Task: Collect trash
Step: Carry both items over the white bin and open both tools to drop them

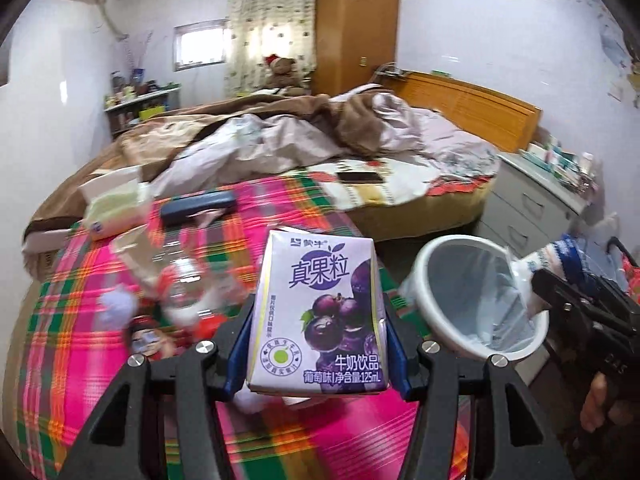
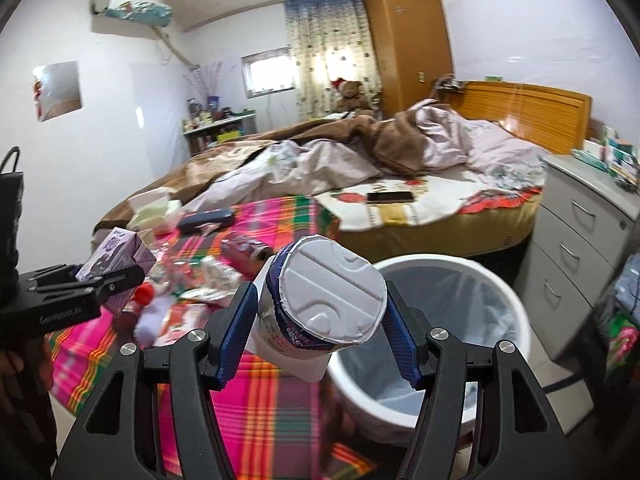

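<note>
My left gripper (image 1: pixel 318 344) is shut on a purple grape milk carton (image 1: pixel 320 312) and holds it upright above the plaid cloth; the carton also shows in the right wrist view (image 2: pixel 120 256). My right gripper (image 2: pixel 320 324) is shut on a white yogurt cup (image 2: pixel 324 300) with a foil lid, just left of the white trash bin (image 2: pixel 516 312). The bin has a clear liner and also shows in the left wrist view (image 1: pixel 424 264). More trash lies on the cloth: a clear plastic bottle (image 1: pixel 188 280), wrappers (image 2: pixel 212 272) and a crushed can (image 2: pixel 244 250).
A pink plaid cloth (image 1: pixel 100 344) covers the near surface. A dark case (image 1: pixel 198 202) and a tissue pack (image 1: pixel 114 208) lie at its far side. Behind is an unmade bed (image 2: pixel 360 168) with a phone (image 2: pixel 390 197). A grey drawer unit (image 2: pixel 584 232) stands right of the bin.
</note>
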`<action>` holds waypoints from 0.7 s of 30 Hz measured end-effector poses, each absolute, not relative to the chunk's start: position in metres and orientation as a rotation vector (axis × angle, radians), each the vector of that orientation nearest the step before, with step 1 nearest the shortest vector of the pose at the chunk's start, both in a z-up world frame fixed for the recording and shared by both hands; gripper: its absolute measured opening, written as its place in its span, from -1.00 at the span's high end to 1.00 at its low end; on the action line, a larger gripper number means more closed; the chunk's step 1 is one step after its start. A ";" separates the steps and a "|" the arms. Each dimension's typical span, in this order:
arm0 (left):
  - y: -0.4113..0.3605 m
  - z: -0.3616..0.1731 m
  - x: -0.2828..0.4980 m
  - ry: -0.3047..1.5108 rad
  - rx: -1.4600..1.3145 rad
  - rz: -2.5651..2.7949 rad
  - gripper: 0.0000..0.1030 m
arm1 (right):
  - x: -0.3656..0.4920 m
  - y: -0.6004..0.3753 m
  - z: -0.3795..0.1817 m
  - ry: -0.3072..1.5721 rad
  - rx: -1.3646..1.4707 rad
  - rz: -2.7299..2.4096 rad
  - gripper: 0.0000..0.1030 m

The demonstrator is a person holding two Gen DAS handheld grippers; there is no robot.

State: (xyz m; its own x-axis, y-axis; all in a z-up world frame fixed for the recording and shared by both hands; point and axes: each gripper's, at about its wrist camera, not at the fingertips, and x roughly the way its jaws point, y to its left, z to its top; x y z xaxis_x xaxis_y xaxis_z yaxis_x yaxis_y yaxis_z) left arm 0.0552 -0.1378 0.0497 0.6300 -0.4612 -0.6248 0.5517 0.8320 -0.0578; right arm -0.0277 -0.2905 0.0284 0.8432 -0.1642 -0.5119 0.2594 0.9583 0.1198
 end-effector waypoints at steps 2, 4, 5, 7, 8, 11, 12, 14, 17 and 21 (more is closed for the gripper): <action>-0.158 0.048 0.054 0.682 0.152 -0.620 -0.13 | -0.028 -0.302 0.029 0.520 0.191 -0.247 -0.23; -0.177 0.048 0.050 0.669 0.172 -0.648 -0.13 | -0.030 -0.314 0.028 0.528 0.189 -0.279 -0.23; -0.184 0.049 0.048 0.667 0.174 -0.663 -0.13 | -0.031 -0.318 0.028 0.527 0.186 -0.291 -0.23; -0.200 0.048 0.045 0.673 0.168 -0.700 -0.13 | -0.033 -0.329 0.026 0.537 0.184 -0.317 -0.23; -0.209 0.047 0.044 0.678 0.173 -0.715 -0.13 | -0.033 -0.336 0.023 0.545 0.189 -0.336 -0.23; -0.233 0.045 0.040 0.688 0.187 -0.765 -0.13 | -0.035 -0.353 0.016 0.569 0.199 -0.375 -0.23; -0.241 0.044 0.040 0.692 0.193 -0.778 -0.13 | -0.036 -0.356 0.015 0.573 0.199 -0.382 -0.23; -0.254 0.040 0.041 0.713 0.184 -0.807 -0.13 | -0.034 -0.367 0.007 0.602 0.207 -0.398 -0.23; -0.272 0.029 0.043 0.768 0.182 -0.844 -0.13 | -0.031 -0.379 -0.002 0.638 0.224 -0.408 -0.23; -0.294 0.015 0.041 0.797 0.210 -0.868 -0.13 | -0.027 -0.394 -0.017 0.698 0.242 -0.412 -0.23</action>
